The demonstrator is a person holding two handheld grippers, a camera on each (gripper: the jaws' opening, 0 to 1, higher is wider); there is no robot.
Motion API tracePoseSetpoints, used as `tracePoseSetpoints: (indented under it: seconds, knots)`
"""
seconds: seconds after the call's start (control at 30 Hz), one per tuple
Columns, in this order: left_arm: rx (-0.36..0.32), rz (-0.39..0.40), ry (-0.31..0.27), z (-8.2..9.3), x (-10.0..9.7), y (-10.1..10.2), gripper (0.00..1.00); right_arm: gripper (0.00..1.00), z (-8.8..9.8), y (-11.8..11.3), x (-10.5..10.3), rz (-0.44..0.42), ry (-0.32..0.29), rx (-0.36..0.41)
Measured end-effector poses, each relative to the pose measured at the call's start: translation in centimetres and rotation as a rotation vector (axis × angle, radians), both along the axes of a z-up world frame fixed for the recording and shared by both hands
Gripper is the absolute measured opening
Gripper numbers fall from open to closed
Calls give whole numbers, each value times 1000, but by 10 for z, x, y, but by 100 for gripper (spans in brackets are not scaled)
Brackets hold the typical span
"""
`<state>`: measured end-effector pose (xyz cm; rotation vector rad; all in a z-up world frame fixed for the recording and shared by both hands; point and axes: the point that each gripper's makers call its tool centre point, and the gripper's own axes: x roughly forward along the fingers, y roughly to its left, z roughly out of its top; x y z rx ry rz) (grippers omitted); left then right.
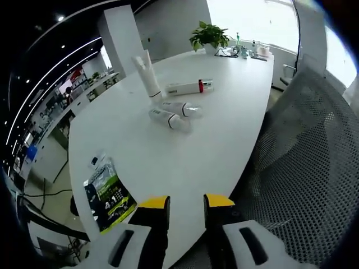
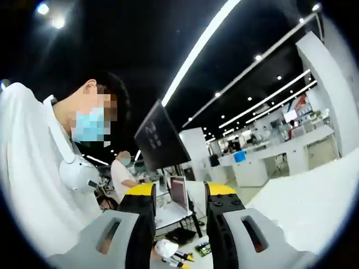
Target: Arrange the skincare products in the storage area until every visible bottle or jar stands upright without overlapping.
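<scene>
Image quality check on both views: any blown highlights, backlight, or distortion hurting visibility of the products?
Left gripper view: windows behind the table blow out to white; the white table is evenly lit, so the lying bottles and the upright tube read clearly; fisheye bends the table edge. Right gripper view: dark ceiling, glaring light strips, person close up; table corner washed out.

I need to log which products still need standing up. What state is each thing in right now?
Tube: upright on its cap.
Red-capped bottle: lying down.
Middle bottle: lying down.
Near bottle: lying down.
Leaflet: flat on table.
Left gripper: open, empty.
Right gripper: open, empty.
</scene>
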<state>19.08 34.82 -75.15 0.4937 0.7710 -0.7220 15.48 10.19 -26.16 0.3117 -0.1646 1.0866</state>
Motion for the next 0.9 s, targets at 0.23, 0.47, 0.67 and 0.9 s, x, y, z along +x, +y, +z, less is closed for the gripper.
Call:
tracePoseSetpoints:
  seconds: [0.23,0.47,0.67,0.9]
  knots:
    - [0,10,-16,2,3,1,24,42,33,15,22,-65,-117,-95]
    - [1,9,-20,2,4,1,25,44,-18,5,82,-230,8,-301]
    - [23,24,-7,-2,5,5,25,44,-60,-1,119,-271,130,-382]
    - [23,41,21,-6,3,6,25,43,-121,3,184,-329,267,-428]
